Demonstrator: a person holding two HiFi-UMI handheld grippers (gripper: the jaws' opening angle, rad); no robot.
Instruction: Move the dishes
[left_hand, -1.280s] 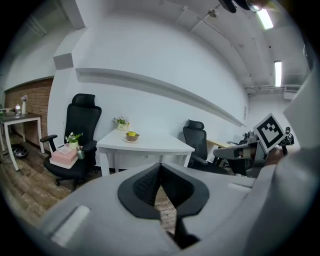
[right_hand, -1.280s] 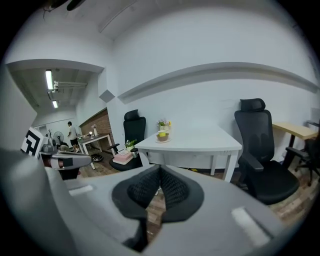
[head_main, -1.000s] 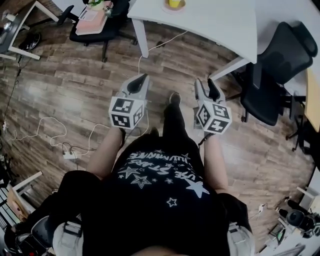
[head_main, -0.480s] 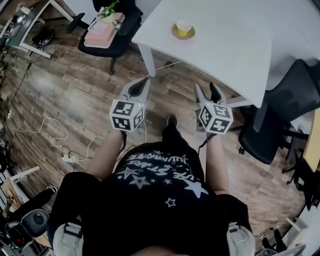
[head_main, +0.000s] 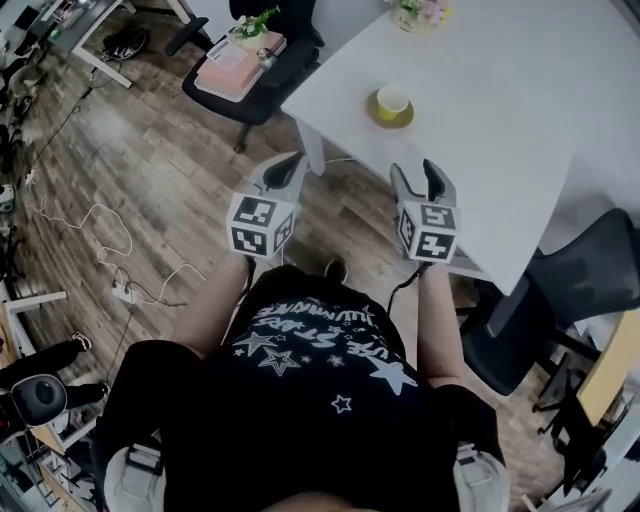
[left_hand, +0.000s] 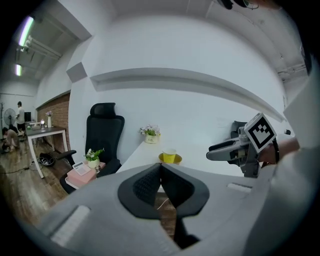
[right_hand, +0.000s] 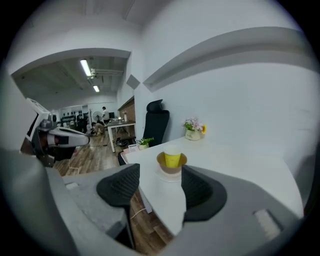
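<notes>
Head view: my left gripper (head_main: 287, 163) and right gripper (head_main: 417, 175) are both held up in front of me, side by side, aimed at the near corner of the white surface (head_main: 500, 130).

Left gripper view: left fingers (left_hand: 142, 185) pressed together, nothing in them. They sit over the wood floor (head_main: 150, 170), just off the surface corner.

Right gripper view: right fingers (right_hand: 120, 186) are wide apart and have just been opening. Nothing is between them and they touch nothing. The surface's near edge runs under them.

The dishes are a yellow cup (head_main: 392, 99) standing upright in a saucer (head_main: 400, 121) on the surface. The set is ahead of both pairs of fingertips, well apart from them, a bit left of the right fingers and right of the left ones. In the right gripper view the cup lines up with the gap between the fingers but lies farther off. There may be a paler plate under the saucer; it is too small to be sure.

A flower pot (head_main: 420, 12) stands past the cup on the far side of the surface. A black chair (head_main: 265, 85) is ahead and left of the left fingers, with a pink box (head_main: 232, 72) and a small plant (head_main: 258, 22) on its seat. A white cable (head_main: 100, 240) lies on the floor, left of the left fingers.
</notes>
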